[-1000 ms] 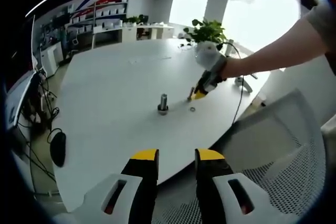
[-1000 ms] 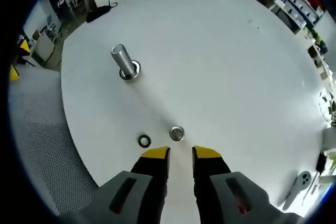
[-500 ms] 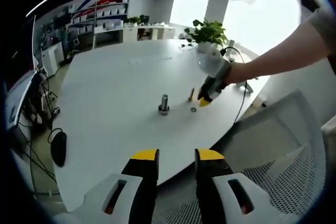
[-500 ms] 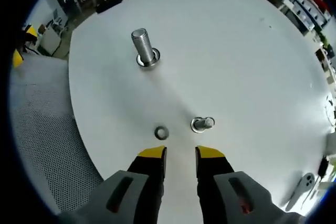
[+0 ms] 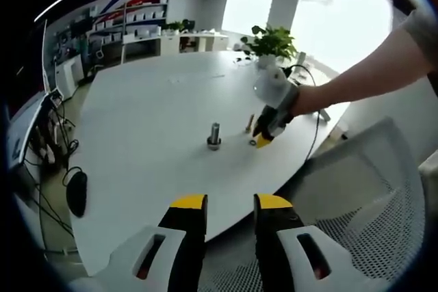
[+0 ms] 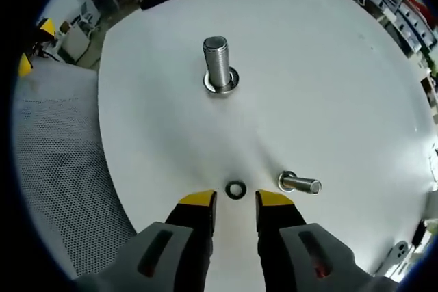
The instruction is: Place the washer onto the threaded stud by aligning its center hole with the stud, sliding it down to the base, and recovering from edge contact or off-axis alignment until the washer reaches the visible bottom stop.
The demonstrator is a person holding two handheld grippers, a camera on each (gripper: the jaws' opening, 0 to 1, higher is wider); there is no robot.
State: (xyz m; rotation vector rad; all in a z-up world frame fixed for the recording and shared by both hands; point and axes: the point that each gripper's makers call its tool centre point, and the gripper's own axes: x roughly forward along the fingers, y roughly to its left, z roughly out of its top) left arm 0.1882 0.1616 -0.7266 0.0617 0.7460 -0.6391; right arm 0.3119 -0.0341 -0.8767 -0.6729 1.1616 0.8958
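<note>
An upright threaded steel stud [image 6: 217, 63] stands on its round base on the white table [image 6: 321, 66]; it also rises mid-table as the stud [image 5: 214, 135]. A small dark washer [image 6: 236, 189] lies flat on the table just ahead of my right gripper [image 6: 236, 201], centred in the gap between its open yellow-tipped jaws. A person's hand holds that right gripper [image 5: 263, 138] low over the table, to the right of the stud. My left gripper [image 5: 230, 203] hangs open and holds nothing, off the table's near edge.
A shorter bolt [image 6: 299, 184] sits just right of the washer. A grey mesh chair [image 6: 55, 169] borders the table edge, also seen as the mesh chair [image 5: 369, 203]. A potted plant [image 5: 270, 39] and a cable stand at the far rim; a black mouse [image 5: 75, 193] lies lower left.
My right gripper has shifted sideways along the table, so the washer, earlier ahead of its left jaw, now lies centred between the tips. The left gripper has not moved.
</note>
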